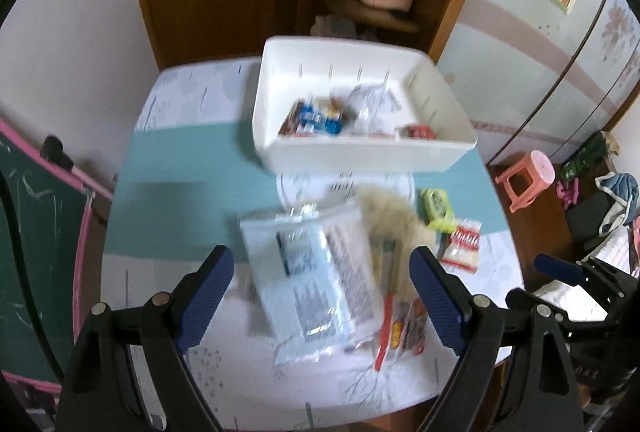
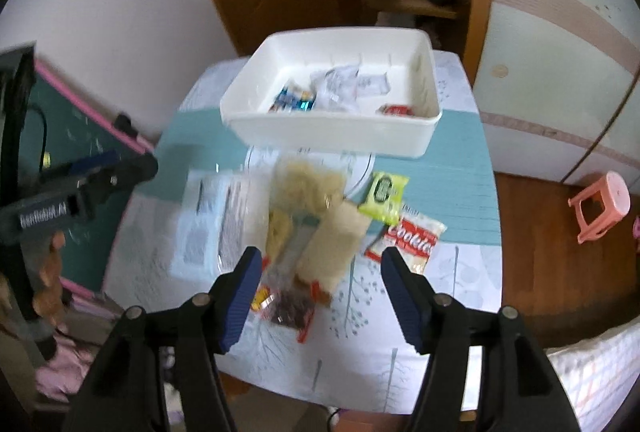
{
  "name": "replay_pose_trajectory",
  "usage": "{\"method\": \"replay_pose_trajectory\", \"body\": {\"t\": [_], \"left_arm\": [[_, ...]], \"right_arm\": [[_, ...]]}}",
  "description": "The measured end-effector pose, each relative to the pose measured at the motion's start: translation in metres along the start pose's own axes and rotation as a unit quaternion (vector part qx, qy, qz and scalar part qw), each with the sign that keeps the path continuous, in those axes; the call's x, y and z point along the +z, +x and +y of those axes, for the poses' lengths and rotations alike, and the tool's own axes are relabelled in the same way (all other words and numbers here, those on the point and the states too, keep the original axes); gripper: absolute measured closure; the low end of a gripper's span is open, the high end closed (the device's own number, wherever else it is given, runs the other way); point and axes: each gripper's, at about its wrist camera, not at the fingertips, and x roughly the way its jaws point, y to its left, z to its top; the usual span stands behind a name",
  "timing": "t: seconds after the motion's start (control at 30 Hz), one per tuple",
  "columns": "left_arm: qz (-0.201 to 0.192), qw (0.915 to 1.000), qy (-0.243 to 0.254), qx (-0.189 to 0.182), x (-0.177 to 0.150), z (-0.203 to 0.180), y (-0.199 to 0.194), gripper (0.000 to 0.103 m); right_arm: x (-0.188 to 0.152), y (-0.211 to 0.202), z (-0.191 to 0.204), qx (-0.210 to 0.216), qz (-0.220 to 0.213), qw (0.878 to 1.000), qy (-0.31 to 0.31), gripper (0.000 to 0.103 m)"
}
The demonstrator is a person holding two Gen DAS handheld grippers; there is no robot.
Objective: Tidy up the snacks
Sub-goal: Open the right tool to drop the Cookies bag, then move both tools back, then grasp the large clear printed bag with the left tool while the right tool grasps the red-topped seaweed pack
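Snacks lie in a loose, blurry pile on the table [image 2: 460, 168], just in front of a white bin [image 2: 332, 136]. We hold our left gripper [image 1: 320, 296] over a big pale blue packet [image 1: 312, 280], and its jaws are spread wide with nothing between them. Our right gripper [image 2: 322, 290] hangs over the middle of the pile, and its jaws are wide apart too, holding nothing. The pictures are smeared, so we cannot read the words on the blue packet. A clear bag of curly beige noodles [image 2: 310, 180] sits at the back of the pile, with a tan, flat, rough-looking pack [image 2: 332, 244] in front of it. A small shiny bag with dark bits and red edges [image 2: 290, 308] lies nearest us, partly hidden by the left jaw of the right gripper. A lime green packet [image 2: 384, 194] and a red and white cookie packet [image 2: 412, 240] sit to the right, touching each other. The bin is smooth plastic with rounded corners and thin slits in its walls. Its near wall hides part of the few snacks inside, and we can only make out something blue [image 2: 294, 100], something crinkly and clear [image 2: 340, 84], and something red [image 2: 396, 109]. The table wears a cloth with teal bands and thin tree drawings.
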Motion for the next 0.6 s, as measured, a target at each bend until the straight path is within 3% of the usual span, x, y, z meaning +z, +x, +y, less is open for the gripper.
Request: {"method": "replay_pose_trajectory", "body": {"t": [0.17,0.33,0.6], "left_arm": [[0.031,0.9995,-0.006,0.0,-0.021,0.009,0.02,0.014],[0.061,0.9981,-0.011,-0.004,-0.034,0.019,0.04,0.014],[0.097,0.995,-0.012,-0.022,-0.043,0.025,0.071,0.014]], "right_arm": [[-0.027,0.017,0.017,0.016,0.006,0.998,-0.059,0.03],[-0.052,0.035,0.036,0.015,0.011,0.989,-0.146,0.026],[-0.085,0.071,0.066,-0.007,0.017,0.965,-0.263,0.026]]}}
